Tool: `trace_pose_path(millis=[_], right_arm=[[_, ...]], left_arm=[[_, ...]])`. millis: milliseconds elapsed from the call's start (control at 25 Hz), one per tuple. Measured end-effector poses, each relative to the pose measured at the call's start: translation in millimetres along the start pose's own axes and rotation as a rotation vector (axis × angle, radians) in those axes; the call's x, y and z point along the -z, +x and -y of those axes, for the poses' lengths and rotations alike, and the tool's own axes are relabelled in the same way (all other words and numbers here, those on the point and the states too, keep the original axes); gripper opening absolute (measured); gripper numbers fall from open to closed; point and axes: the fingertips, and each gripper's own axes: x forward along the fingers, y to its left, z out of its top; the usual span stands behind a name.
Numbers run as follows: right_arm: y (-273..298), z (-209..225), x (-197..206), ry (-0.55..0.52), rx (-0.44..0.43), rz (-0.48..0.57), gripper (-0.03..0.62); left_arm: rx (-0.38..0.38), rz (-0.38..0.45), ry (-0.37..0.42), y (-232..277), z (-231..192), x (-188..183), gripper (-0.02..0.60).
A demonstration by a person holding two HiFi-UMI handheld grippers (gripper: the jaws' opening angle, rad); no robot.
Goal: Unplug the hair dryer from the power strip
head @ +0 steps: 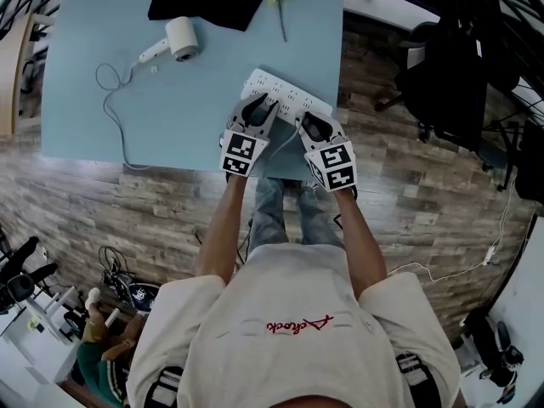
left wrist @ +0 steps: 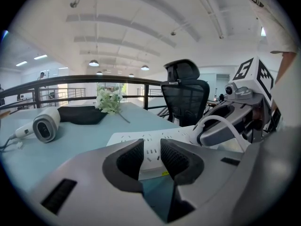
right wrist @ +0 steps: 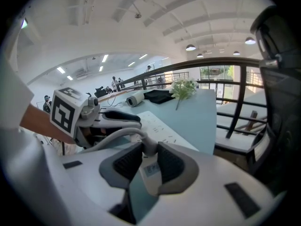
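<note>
Gripping white plug (right wrist: 153,169): right tongs (right wrist: 150,146) closed on it, plug label unreadable. Left tongs (left wrist: 151,142) clamped on power strip (left wrist: 174,134) end. Hair dryer (head: 174,39) at ten o'clock from strip, on table (head: 85,100).

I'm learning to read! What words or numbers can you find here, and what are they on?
Red script on the shirt: too blurred to read.
Label on the plug: too blurred to read.
Yellow sticker on the power strip: too small to read.
Marker cubes: square patterns, no words.
</note>
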Motion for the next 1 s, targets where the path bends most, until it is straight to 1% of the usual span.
trace_pose_path(millis=[120, 240, 440, 600, 760, 840, 920, 1000], right_arm=[[-10, -2, -18, 0.008, -0.002, 0.060, 0.114], [-11, -2, -41, -0.018, 0.015, 0.100, 0.114], [-15, 6, -32, 0.029, 0.018, 0.092, 0.114], [-20, 8, -22, 0.057, 0.020, 0.087, 0.114], [-26, 9, -22, 0.060, 0.016, 0.098, 0.114], [-31, 6, -27, 0.046, 0.010, 0.109, 0.114], [-37, 2, -33, 0.025, 0.004, 0.122, 0.114], [-43, -2, -38, 0.010, -0.002, 0.135, 0.114]], left_arm=[[-0.002, -0.001, 0.011, 1, 1, 0, 0.115], [-0.009, 0.000, 0.006, 1, -1, -1, 0.114], [0.017, -0.005, -0.026, -1, 1, -2, 0.114], [0.003, 0.017, -0.030, -10, 5, -7, 0.114], [-0.009, 0.038, -0.033, -19, 8, -16, 0.106], [-0.013, 0.051, -0.036, -25, 12, -24, 0.086], [-0.010, 0.066, -0.038, -32, 16, -34, 0.024], [-0.011, 0.088, -0.045, -40, 21, -45, 0.011]])
